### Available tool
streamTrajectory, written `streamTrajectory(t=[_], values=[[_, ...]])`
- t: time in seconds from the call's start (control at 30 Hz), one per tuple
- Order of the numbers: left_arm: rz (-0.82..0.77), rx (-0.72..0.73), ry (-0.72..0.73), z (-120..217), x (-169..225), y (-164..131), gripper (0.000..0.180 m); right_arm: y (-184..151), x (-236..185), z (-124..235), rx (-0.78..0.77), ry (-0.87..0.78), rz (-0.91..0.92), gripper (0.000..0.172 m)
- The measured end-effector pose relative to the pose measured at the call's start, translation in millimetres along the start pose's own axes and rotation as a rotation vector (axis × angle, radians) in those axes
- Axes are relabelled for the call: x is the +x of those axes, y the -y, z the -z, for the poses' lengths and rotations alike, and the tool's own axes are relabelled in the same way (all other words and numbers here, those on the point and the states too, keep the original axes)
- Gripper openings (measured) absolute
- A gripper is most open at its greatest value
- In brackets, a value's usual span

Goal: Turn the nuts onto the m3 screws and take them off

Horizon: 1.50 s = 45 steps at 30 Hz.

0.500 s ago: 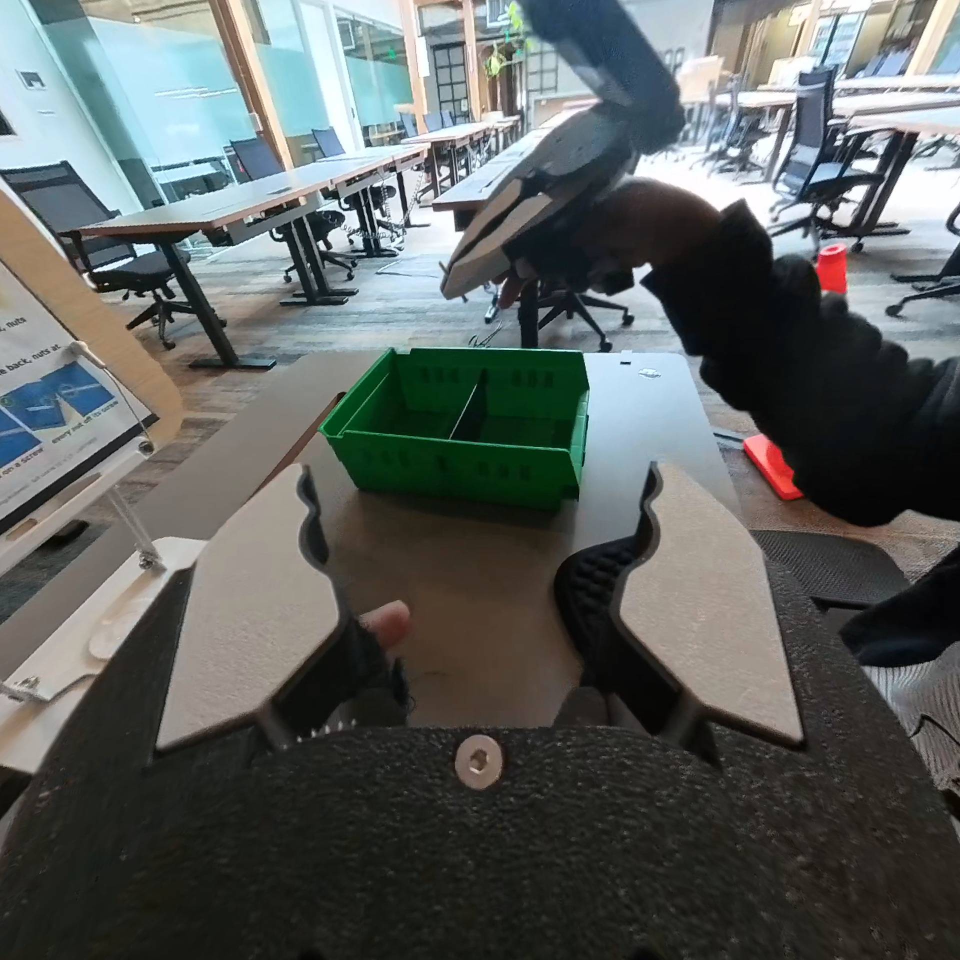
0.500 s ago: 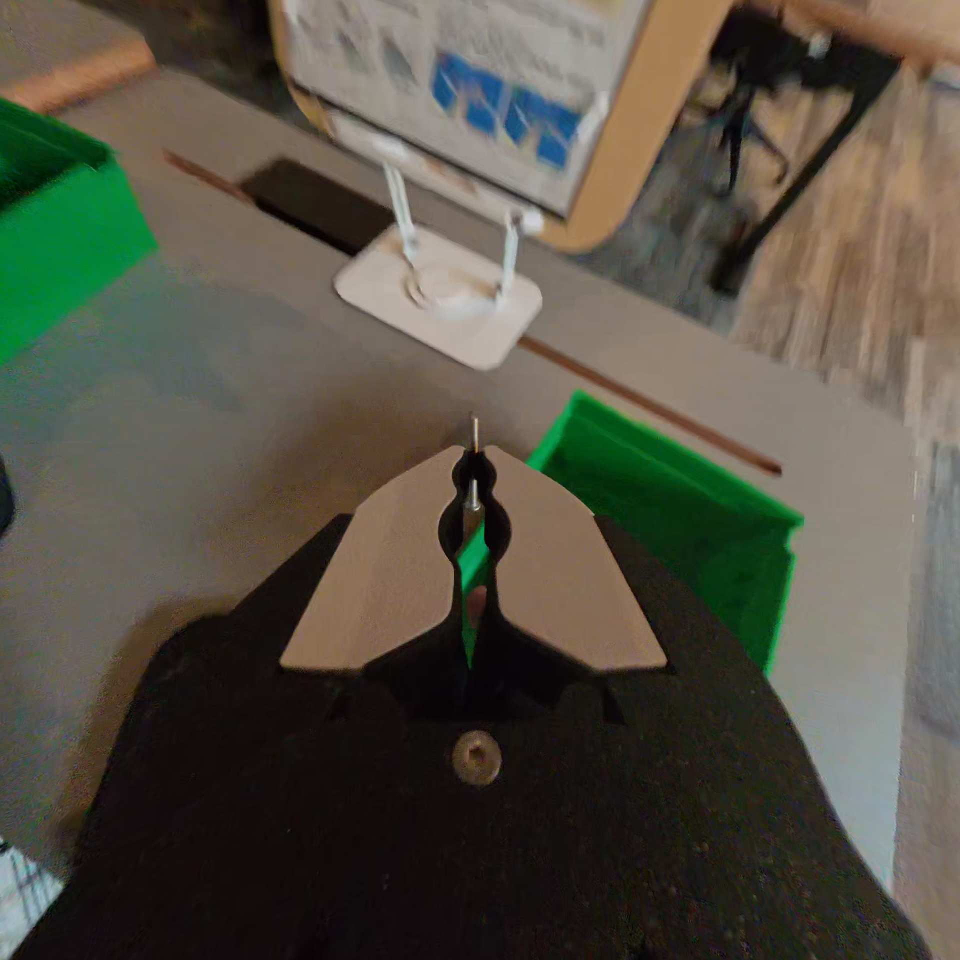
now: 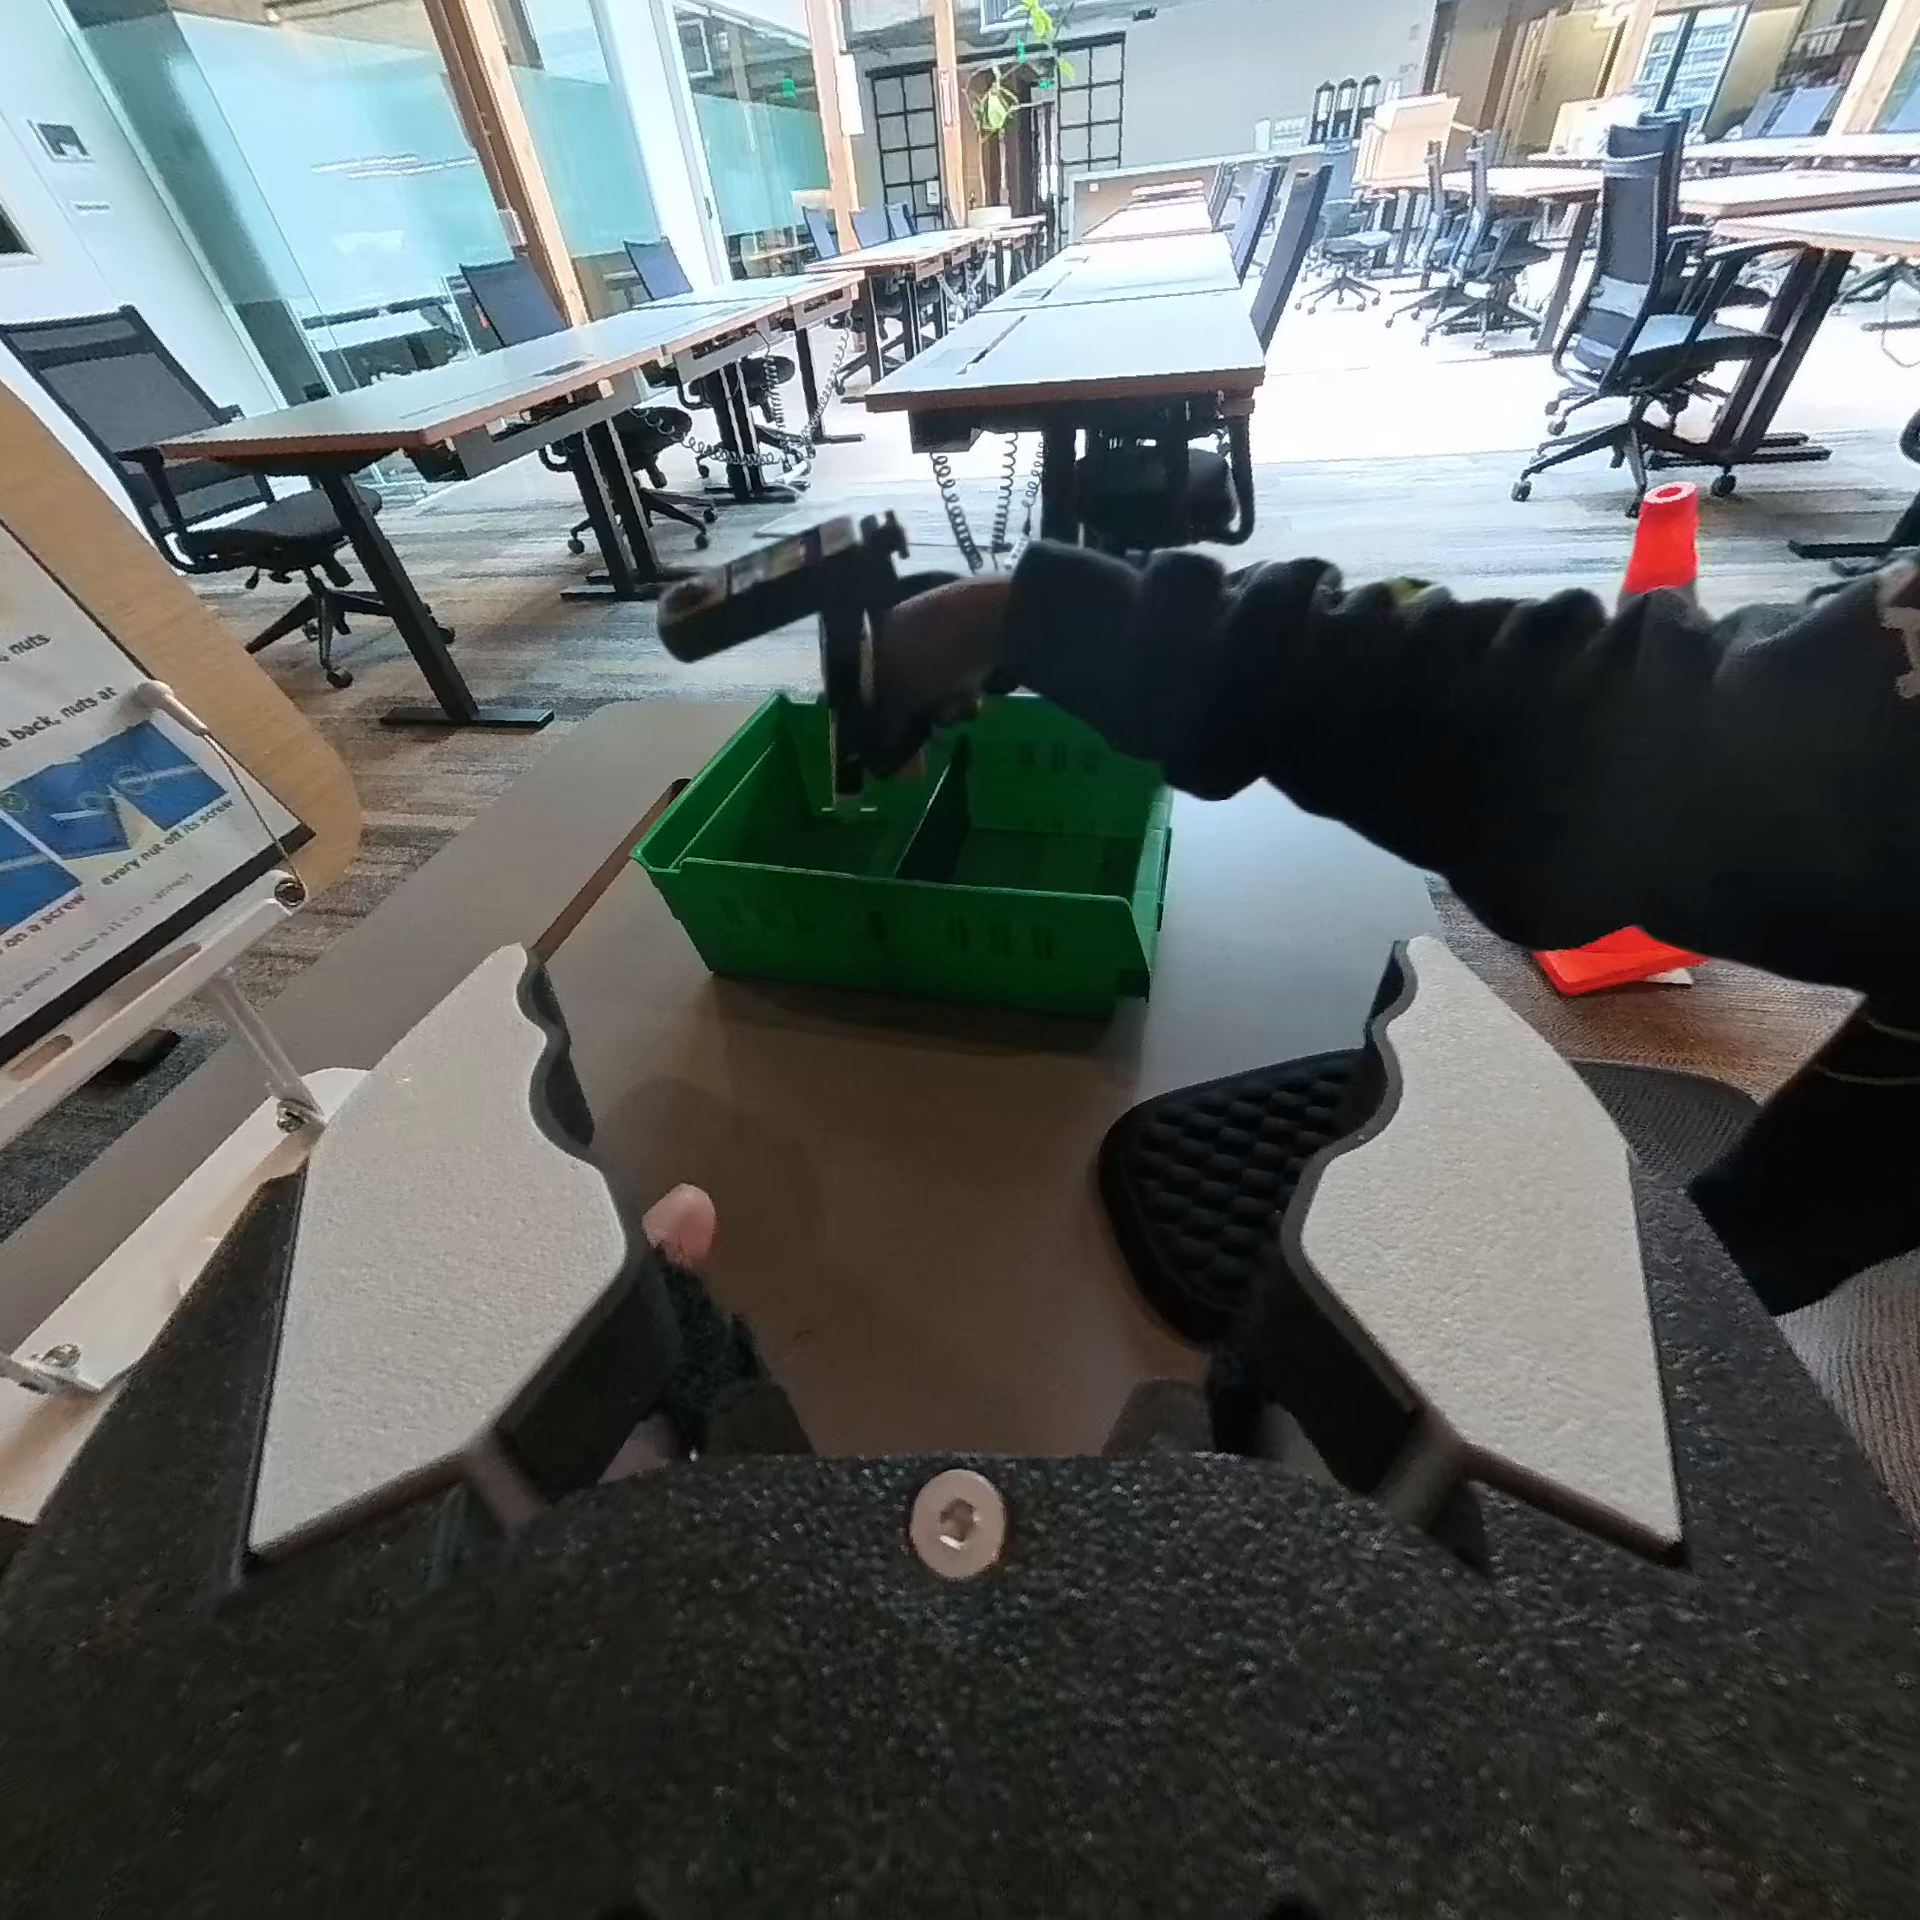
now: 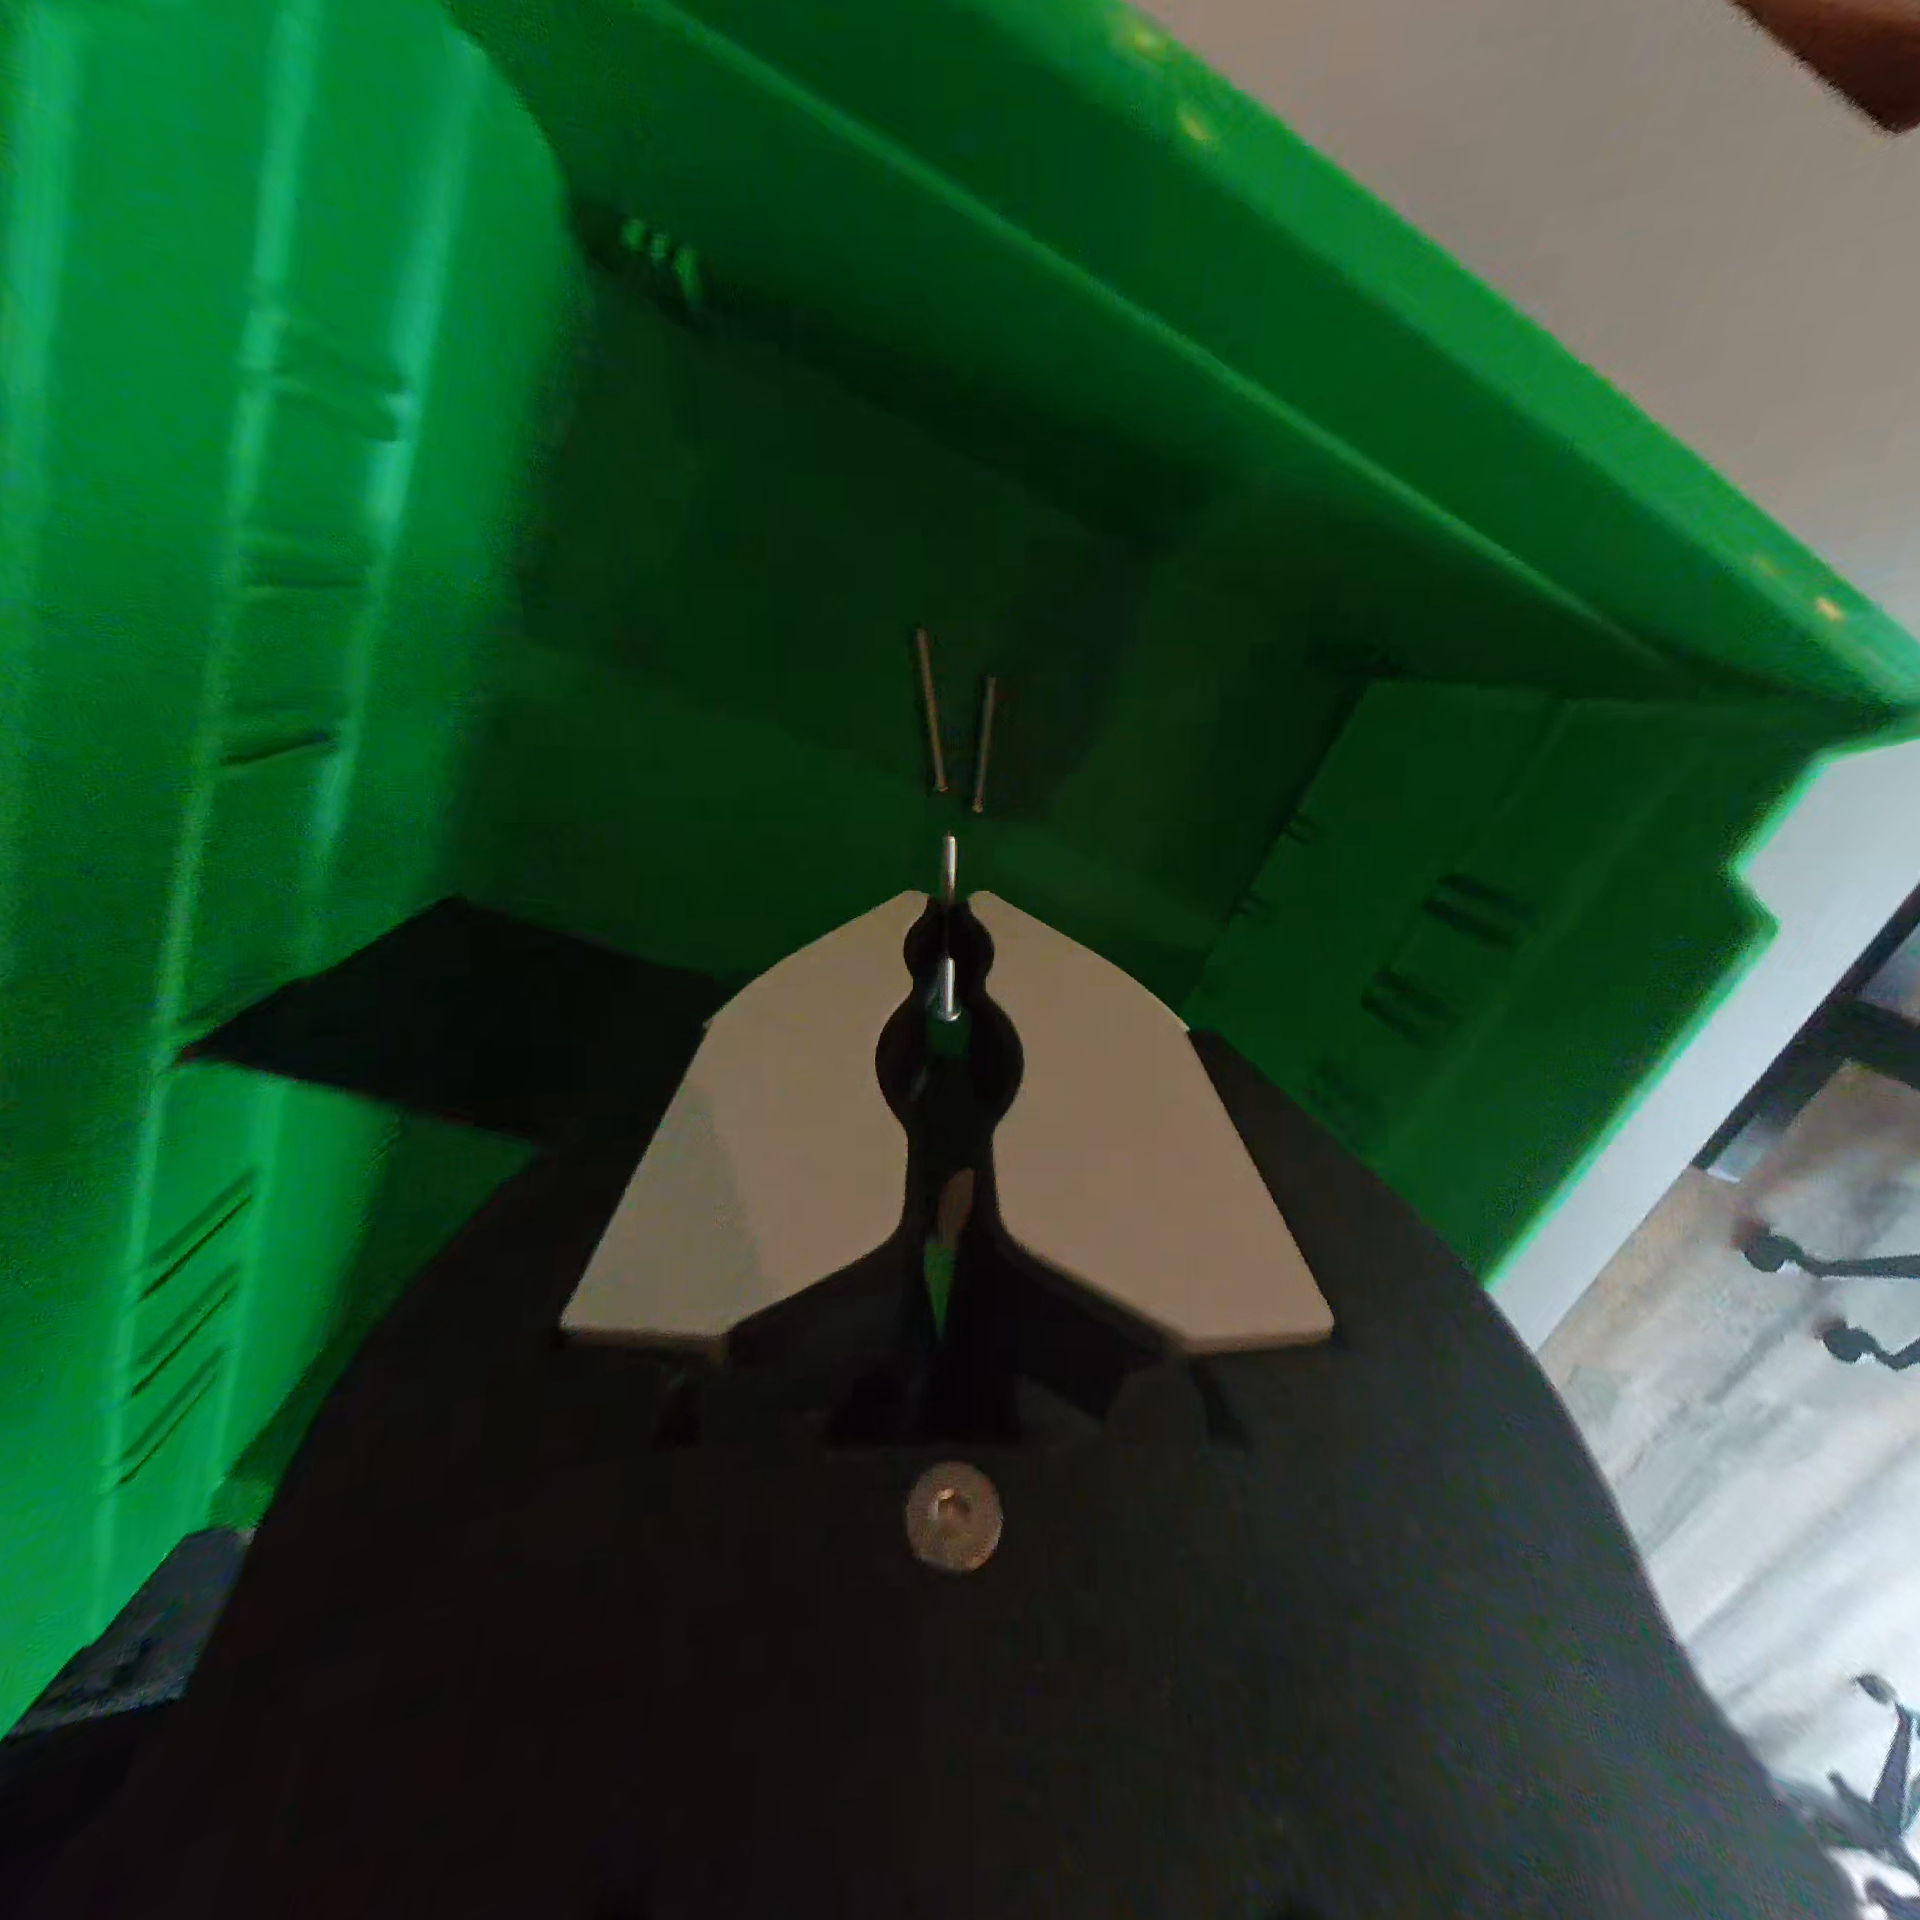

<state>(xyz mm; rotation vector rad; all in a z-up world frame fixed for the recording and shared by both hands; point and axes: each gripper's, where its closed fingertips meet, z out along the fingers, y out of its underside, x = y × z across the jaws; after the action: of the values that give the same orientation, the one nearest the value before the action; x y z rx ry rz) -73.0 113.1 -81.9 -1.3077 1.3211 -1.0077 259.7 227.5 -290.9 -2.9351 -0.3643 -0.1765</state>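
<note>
In the left wrist view, the left gripper is hovering over the dark table with its fingers spread wide and nothing between them, while the right gripper is reaching down into the left compartment of the green bin. In the right wrist view, the right gripper is clamping a thin metal screw between closed fingertips (its tip protruding forward), and two more screws are lying on the bin floor just ahead.

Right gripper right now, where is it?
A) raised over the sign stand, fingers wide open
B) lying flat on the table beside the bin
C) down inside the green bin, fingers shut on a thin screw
C: the right gripper has its fingers closed on a thin screw, with the green bin walls all around it.
</note>
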Motion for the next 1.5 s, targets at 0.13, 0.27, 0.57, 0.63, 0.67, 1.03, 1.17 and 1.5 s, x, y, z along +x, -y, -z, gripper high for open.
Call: streamTrajectory(t=[0.13,0.27,0.57,0.63,0.67,1.03,1.17,1.5], values=[[-0.001,-0.007,-0.011,-0.6,1.0,-1.6,0.144,-0.5,11.9,-25.4,-0.062,0.007,-0.019,0.001],[-0.003,-0.016,-0.022,-3.2,2.5,-3.5,0.144,1.2,15.7,-38.8,-0.07,0.022,-0.023,0.001],[-0.014,-0.033,-0.037,-7.1,6.6,-6.6,0.144,3.0,18.7,-54.5,-0.07,0.039,-0.033,0.001],[-0.014,-0.034,-0.038,-7.3,6.5,-6.8,0.144,2.2,18.4,-56.7,-0.072,0.043,-0.036,0.002],[-0.013,-0.034,-0.037,-7.4,6.1,-6.9,0.144,1.7,19.1,-57.7,-0.073,0.04,-0.036,0.002],[-0.016,-0.024,-0.021,-2.0,3.7,-3.2,0.143,2.8,26.9,-44.8,-0.018,0.01,-0.064,0.015],[-0.011,-0.01,-0.016,2.7,2.4,0.6,0.142,13.6,25.3,-10.4,0.133,-0.005,-0.097,0.026],[0.009,0.024,0.006,13.2,-2.1,9.4,0.14,27.6,-22.7,121.3,0.769,0.014,-0.203,0.064]])
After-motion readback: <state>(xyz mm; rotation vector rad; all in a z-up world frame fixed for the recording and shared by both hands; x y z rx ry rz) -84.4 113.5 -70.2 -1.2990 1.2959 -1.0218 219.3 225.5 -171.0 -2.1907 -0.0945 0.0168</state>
